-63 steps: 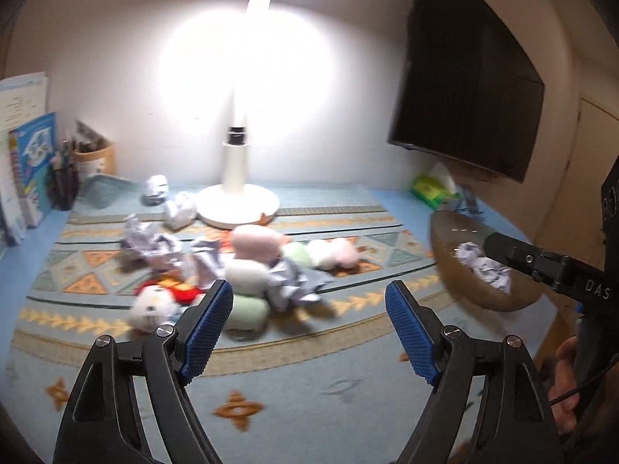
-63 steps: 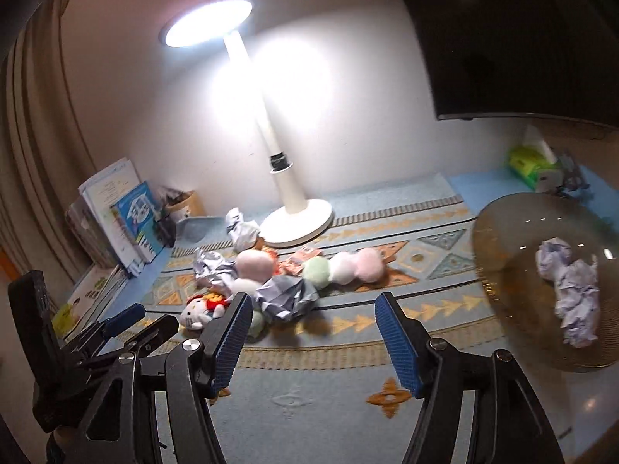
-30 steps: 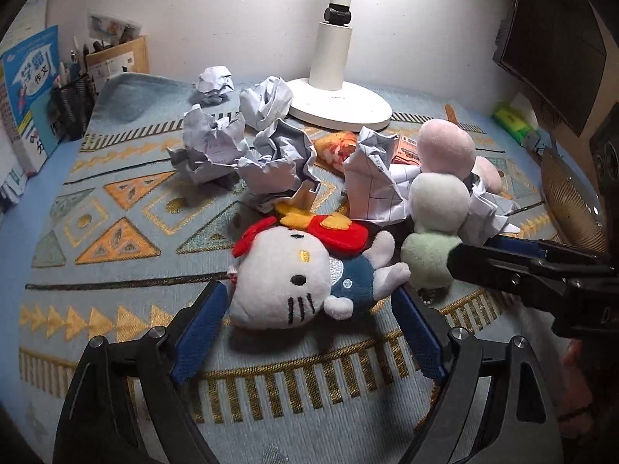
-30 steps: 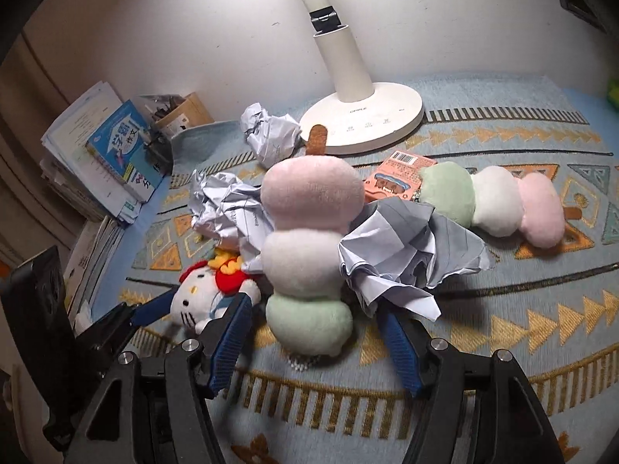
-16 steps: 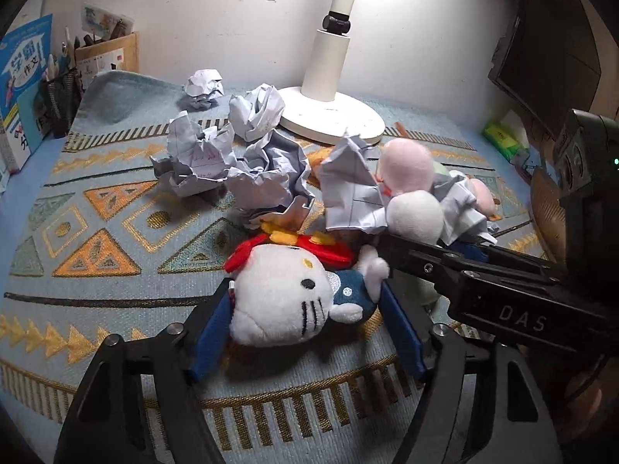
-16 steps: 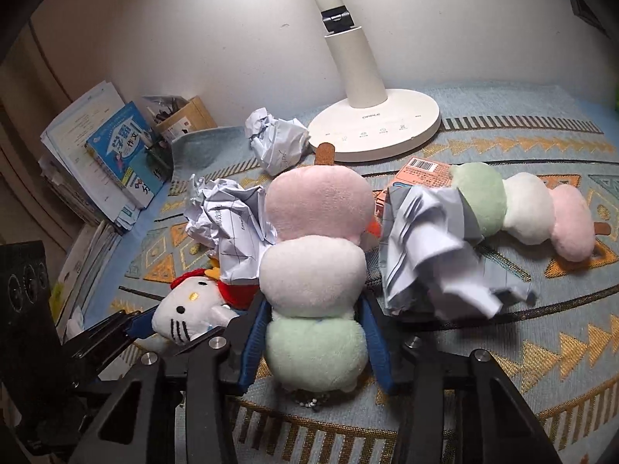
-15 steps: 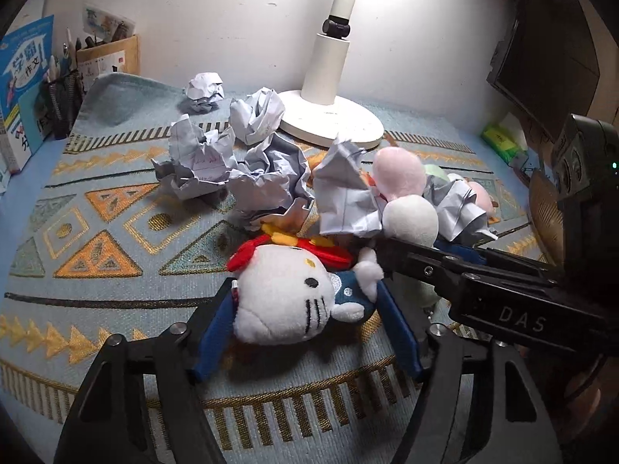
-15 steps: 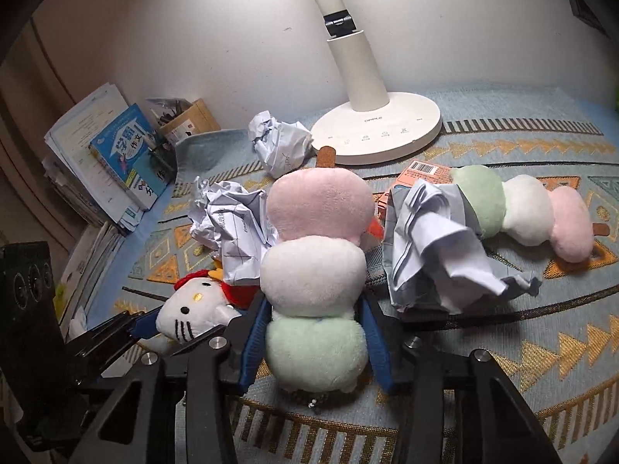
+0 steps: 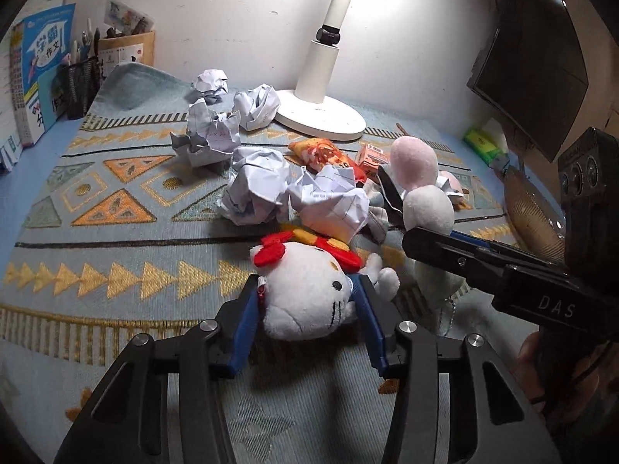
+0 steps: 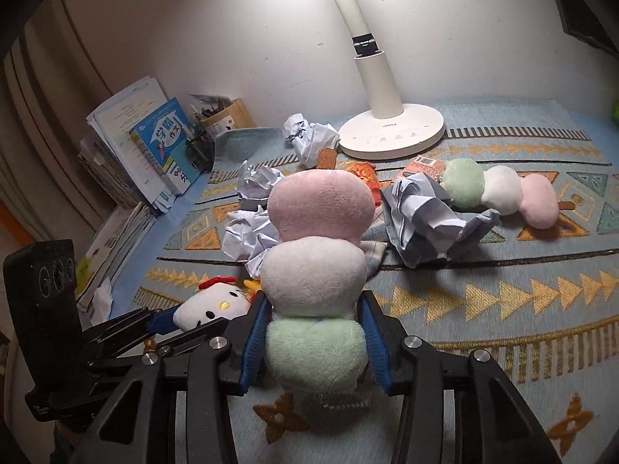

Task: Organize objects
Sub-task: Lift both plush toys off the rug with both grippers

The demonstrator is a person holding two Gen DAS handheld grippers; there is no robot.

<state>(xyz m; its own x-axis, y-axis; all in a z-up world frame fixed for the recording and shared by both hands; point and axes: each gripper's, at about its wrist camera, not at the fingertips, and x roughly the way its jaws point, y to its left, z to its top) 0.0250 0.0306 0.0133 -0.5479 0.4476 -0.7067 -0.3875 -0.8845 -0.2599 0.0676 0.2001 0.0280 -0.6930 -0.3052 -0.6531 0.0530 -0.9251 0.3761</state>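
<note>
My left gripper [image 9: 307, 305] is shut on a white cat plush with a red bow [image 9: 309, 294], lifted a little off the mat. It also shows in the right wrist view [image 10: 212, 305]. My right gripper [image 10: 315, 332] is shut on the green end of a pink, white and green dango plush [image 10: 315, 255], tilted up off the mat; this plush shows in the left wrist view [image 9: 419, 185]. A second dango plush [image 10: 499, 191] lies on the mat at the right. Several crumpled paper balls [image 9: 259, 189] lie in the middle.
A white lamp base [image 10: 392, 131] stands at the back. Snack packets [image 9: 323, 150] lie near it. Books and a pen holder [image 10: 162, 147] stand at the left. A brown bowl [image 9: 536, 220] sits at the right, under a black monitor [image 9: 537, 65].
Both grippers closed on their plushes and lifted them slightly. The cat plush and the dango plush came away from the paper pile, which shifted.
</note>
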